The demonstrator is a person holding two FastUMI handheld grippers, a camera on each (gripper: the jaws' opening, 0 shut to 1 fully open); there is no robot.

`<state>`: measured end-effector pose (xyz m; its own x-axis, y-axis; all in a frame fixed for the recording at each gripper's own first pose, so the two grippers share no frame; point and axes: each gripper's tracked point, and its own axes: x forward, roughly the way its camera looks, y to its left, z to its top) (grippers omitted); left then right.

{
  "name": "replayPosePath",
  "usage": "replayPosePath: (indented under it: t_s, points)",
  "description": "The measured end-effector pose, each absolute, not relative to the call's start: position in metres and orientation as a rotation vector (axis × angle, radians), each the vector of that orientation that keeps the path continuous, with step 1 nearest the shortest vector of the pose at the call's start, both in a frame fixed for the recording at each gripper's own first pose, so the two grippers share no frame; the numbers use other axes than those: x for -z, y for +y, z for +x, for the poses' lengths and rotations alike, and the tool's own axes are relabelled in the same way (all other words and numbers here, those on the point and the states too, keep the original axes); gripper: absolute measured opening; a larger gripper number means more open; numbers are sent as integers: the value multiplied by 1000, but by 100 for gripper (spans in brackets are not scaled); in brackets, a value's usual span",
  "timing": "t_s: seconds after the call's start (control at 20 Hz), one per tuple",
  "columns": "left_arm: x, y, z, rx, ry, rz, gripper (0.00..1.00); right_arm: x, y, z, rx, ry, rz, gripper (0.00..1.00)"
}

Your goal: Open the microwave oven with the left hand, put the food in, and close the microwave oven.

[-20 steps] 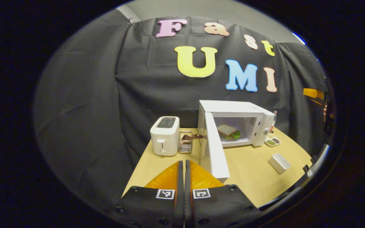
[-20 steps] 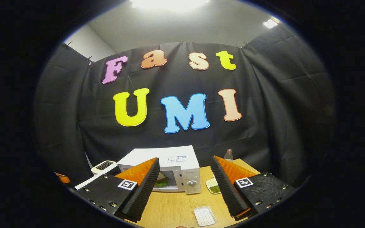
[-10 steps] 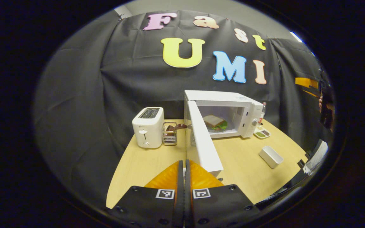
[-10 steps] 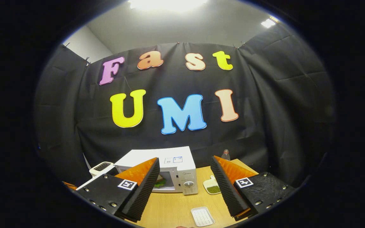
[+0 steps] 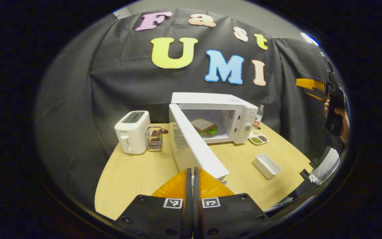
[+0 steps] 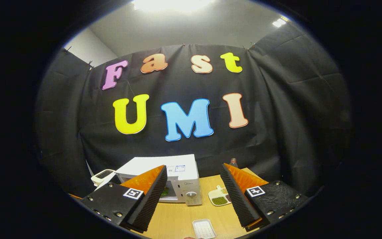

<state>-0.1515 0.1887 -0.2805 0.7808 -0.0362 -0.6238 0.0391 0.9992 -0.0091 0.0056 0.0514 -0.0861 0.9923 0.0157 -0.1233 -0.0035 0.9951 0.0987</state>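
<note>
A white microwave oven [image 5: 230, 111] stands at the back of the wooden table, its door [image 5: 197, 147] swung wide toward me. A sandwich with green lettuce [image 5: 205, 127] lies inside the cavity. My left gripper [image 5: 193, 172] is shut with nothing between its fingers, its tips close to the outer edge of the door. In the right gripper view the microwave oven [image 6: 181, 181] sits low behind my right gripper [image 6: 194, 191], which is open, empty and held high above the table. A hand holds the right gripper [image 5: 320, 89] at the far right of the left gripper view.
A white toaster [image 5: 132, 131] and a wire rack [image 5: 154, 138] stand left of the oven. A small divided dish [image 5: 258, 138], a bottle [image 5: 259, 115] and a white rectangular tray [image 5: 266, 165] lie to its right. The table's front edge [image 5: 118, 212] is near.
The left gripper view has swung right and down, so the oven and toaster have slid left and the door edge is nearer. The right gripper has drifted slightly right. Both jaws are unchanged.
</note>
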Motion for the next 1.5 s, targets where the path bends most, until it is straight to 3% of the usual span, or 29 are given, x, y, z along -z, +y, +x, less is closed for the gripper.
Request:
replayPosePath:
  t_s: [1.5]
  points:
    - [304, 16, -31, 118, 659, -52, 9, 81, -68, 40, -56, 92, 37, 97]
